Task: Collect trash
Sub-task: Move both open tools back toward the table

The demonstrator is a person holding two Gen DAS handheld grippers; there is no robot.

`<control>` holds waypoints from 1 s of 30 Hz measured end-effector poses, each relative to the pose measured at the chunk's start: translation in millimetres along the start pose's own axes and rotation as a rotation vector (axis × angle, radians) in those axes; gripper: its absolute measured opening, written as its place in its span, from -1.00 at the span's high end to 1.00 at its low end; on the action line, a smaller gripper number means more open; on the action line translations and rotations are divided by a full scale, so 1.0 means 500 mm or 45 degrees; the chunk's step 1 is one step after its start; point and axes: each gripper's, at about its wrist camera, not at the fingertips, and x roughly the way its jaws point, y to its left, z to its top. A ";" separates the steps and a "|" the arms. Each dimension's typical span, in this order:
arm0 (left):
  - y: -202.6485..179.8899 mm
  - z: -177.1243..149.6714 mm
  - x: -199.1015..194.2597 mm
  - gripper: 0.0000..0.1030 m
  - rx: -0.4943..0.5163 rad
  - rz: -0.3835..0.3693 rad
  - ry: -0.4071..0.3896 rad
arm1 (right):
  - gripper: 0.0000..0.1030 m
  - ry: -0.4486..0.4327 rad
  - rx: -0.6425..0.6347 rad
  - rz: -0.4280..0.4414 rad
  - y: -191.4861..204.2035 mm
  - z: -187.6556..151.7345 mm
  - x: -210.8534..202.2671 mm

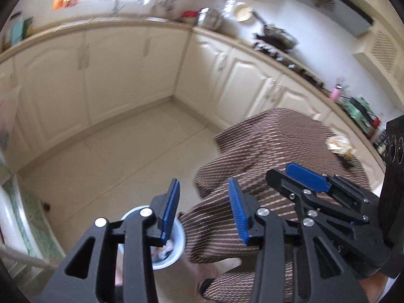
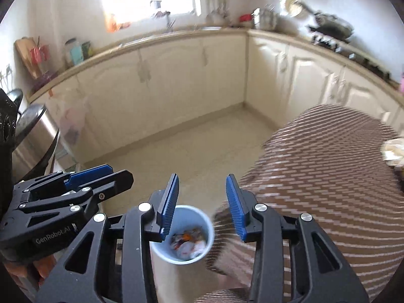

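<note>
A: What do you see on the left side?

B: My left claw has its blue pads partly apart, with nothing between them. The white cup sits low, right behind the left pad. I can see scraps inside it.

A: And the right claw?

B: My right claw is partly open too, and it holds nothing. The cup is just below the gap, closer to the left pad. The trash lies in its bottom.

A: What is further right?

B: A brown striped cloth covers a table. More scraps lie on its far edge, well away from both claws.
</note>
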 end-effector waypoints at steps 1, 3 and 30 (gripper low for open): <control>-0.029 0.004 -0.003 0.13 0.022 -0.021 -0.007 | 0.24 -0.015 0.006 -0.022 -0.018 0.001 -0.018; -0.095 0.013 -0.004 0.07 0.074 -0.066 -0.017 | 0.21 -0.057 0.042 -0.076 -0.080 -0.004 -0.067; -0.755 0.029 0.376 -0.11 0.460 -0.334 0.282 | 0.07 -0.104 0.496 -0.521 -0.690 -0.146 -0.239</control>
